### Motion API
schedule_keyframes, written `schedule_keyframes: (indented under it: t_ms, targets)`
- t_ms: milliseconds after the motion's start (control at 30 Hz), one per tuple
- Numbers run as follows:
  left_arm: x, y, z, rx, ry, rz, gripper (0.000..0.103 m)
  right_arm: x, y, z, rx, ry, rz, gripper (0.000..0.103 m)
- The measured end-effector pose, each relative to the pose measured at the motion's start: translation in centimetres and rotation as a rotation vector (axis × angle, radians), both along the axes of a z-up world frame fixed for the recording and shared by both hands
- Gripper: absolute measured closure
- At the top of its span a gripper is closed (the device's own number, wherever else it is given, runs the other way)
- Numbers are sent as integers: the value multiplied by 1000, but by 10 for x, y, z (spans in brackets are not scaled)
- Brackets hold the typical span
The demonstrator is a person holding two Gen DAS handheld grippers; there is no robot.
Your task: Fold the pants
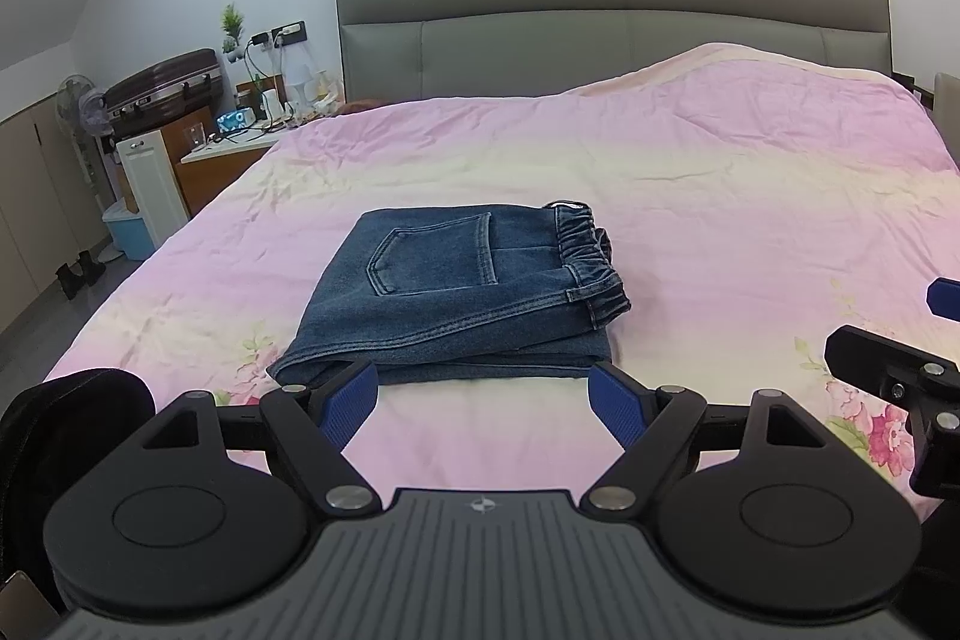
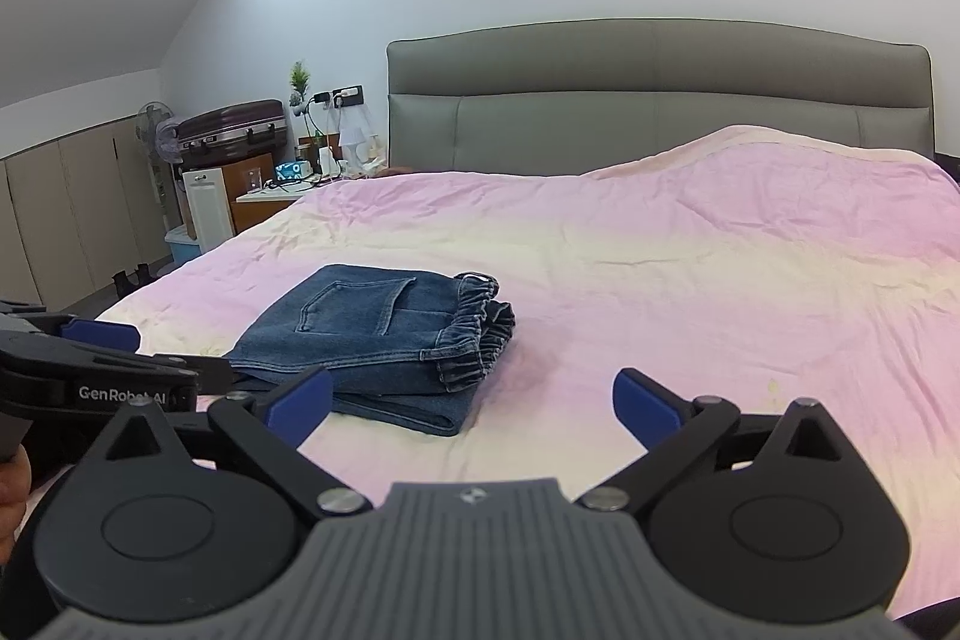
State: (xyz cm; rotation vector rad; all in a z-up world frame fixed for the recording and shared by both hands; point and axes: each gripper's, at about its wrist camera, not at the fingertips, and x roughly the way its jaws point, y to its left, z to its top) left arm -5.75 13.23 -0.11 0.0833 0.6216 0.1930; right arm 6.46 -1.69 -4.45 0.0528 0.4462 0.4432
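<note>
Blue denim pants point(image 1: 462, 292) lie folded into a compact stack on the pink bed cover, back pocket up, elastic waistband to the right. They also show in the right wrist view point(image 2: 384, 340). My left gripper point(image 1: 483, 394) is open and empty, just in front of the stack's near edge. My right gripper point(image 2: 474, 400) is open and empty, to the right of the stack and nearer than it. The right gripper shows at the right edge of the left wrist view point(image 1: 900, 370), and the left gripper at the left edge of the right wrist view point(image 2: 102, 370).
The bed cover point(image 1: 720, 196) spreads wide with a raised hump near the grey headboard point(image 1: 600, 16). A cluttered nightstand point(image 1: 240, 142), a suitcase point(image 1: 168, 88), a fan and a blue bin stand left of the bed. A dark object point(image 1: 72, 430) sits at the near left.
</note>
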Motion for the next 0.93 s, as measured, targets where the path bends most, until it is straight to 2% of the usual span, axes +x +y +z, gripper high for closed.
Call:
schedule_keyframes:
  t_ms: [933]
  targets:
    - [-6,0,6,4,-21,-2,9,-1,1,-2,-8,-9,7,5]
